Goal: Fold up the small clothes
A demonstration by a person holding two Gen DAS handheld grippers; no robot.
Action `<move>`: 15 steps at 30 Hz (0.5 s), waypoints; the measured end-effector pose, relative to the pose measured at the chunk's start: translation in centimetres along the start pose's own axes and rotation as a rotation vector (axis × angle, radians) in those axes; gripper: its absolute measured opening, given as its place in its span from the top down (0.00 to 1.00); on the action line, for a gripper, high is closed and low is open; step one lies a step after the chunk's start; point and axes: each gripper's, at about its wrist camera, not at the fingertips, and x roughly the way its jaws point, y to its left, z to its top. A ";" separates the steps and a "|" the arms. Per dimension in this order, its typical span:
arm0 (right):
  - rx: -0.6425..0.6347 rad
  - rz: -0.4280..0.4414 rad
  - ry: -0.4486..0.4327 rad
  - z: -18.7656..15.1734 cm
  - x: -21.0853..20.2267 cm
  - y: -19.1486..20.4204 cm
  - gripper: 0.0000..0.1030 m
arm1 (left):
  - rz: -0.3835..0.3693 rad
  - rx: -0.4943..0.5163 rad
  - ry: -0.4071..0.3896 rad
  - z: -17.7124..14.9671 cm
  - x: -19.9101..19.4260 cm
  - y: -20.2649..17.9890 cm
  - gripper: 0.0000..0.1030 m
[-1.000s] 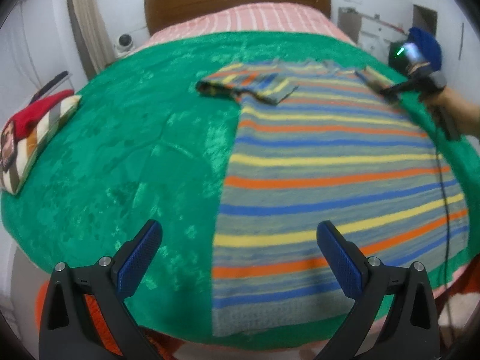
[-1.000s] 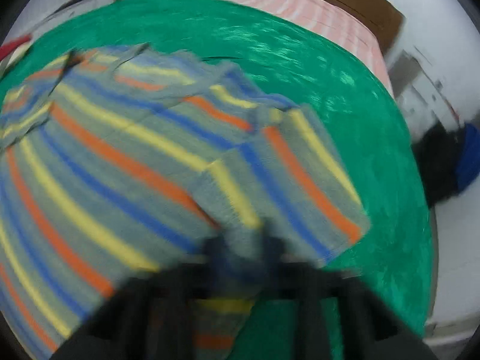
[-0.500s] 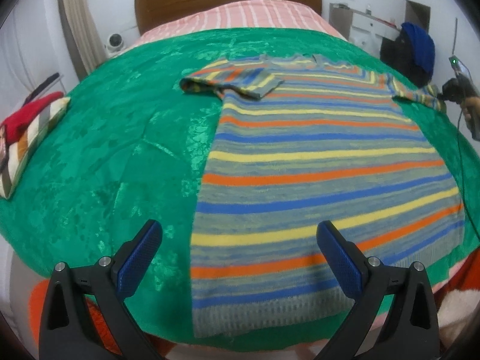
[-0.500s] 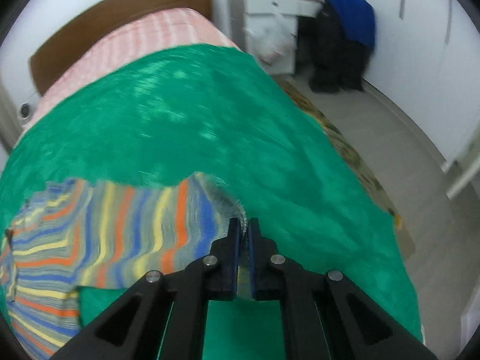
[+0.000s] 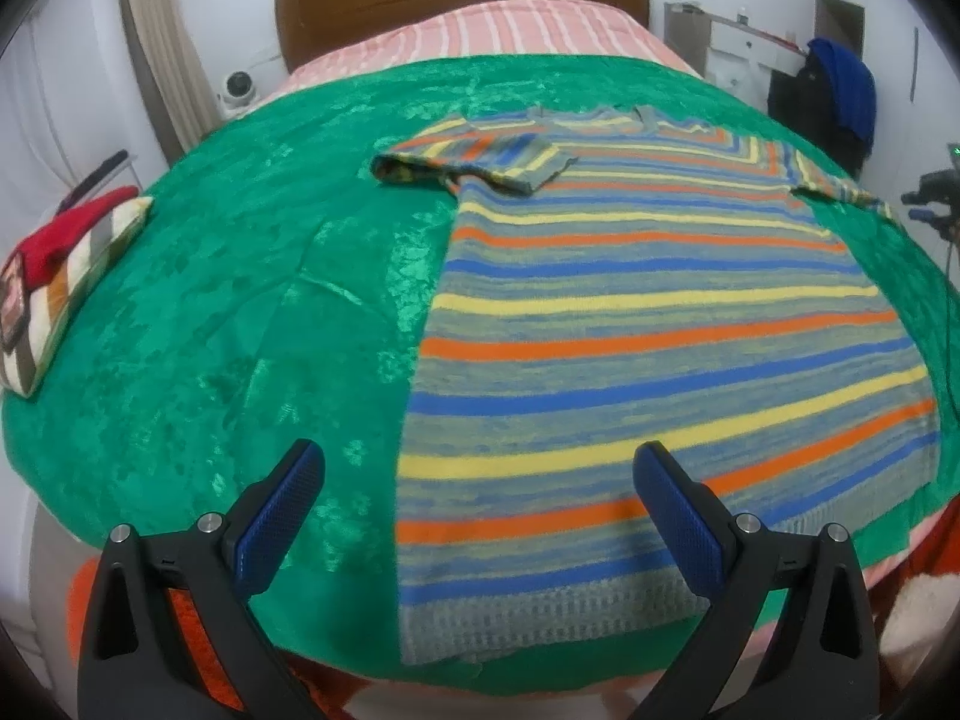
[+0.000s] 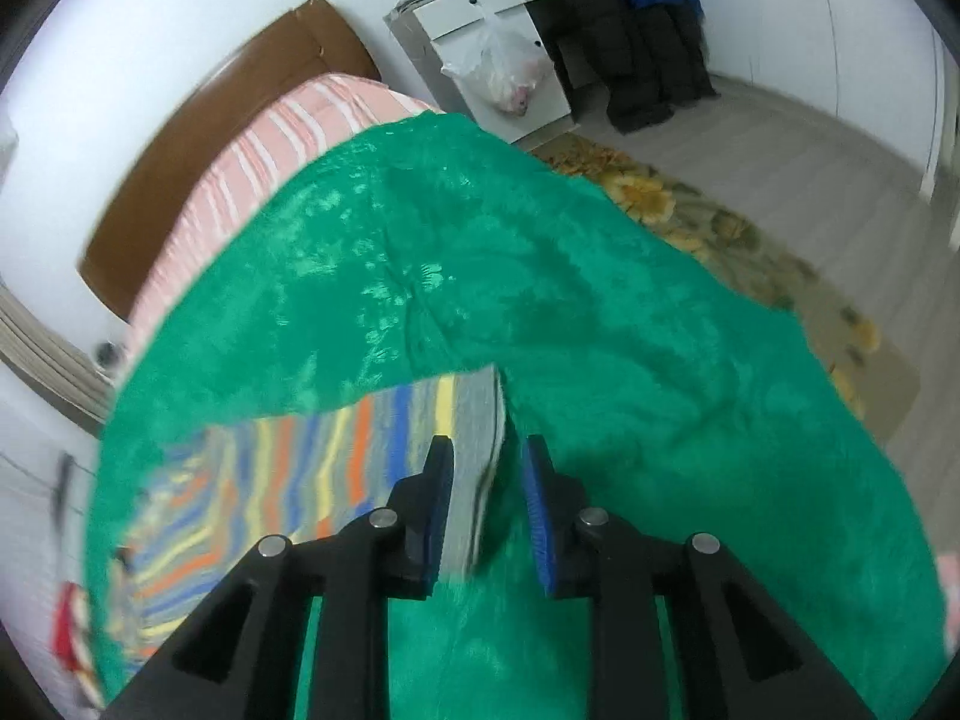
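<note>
The striped sweater (image 5: 660,324) lies flat on the bed's green blanket (image 5: 240,312), long axis 6 to 12 o'clock. Its sleeve cuff (image 6: 480,450) sits loose at 12 between the right claw (image 6: 486,504)'s opening jaws. The left claw (image 5: 480,516) hovers spread wide, empty, over the hem.

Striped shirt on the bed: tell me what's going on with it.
A person is laying the striped shirt flat on the green blanket for folding. The right tool is opening at the right sleeve's cuff, which sits between its jaws. The left tool hangs open and empty over the hem. The left sleeve lies folded over onto the chest.
</note>
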 end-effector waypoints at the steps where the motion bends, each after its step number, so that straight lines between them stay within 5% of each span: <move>1: 0.011 0.034 0.024 -0.7 -0.5 -0.3 0.76 | -0.004 0.001 0.002 0.0 0.1 -0.1 0.00; 6: 0.108 0.178 0.106 -3.2 1.2 -0.6 0.75 | -0.018 0.028 0.016 -0.2 0.5 -1.3 0.00; 11: 0.144 0.191 0.023 -3.9 3.8 -0.7 0.74 | 0.011 0.053 0.003 -0.4 -0.1 -1.4 0.00; 12: 0.150 0.211 0.000 -3.9 3.7 -0.8 0.78 | 0.015 0.051 0.001 -0.5 -0.2 -1.2 0.00; 13: 0.159 0.226 -0.018 -3.9 3.5 -0.9 0.97 | 0.017 0.046 -0.002 -0.5 -0.3 -1.0 0.00; 15: 0.144 0.195 -0.037 -3.7 2.2 -1.0 0.97 | 0.016 0.027 0.002 -0.6 -0.2 -0.5 0.00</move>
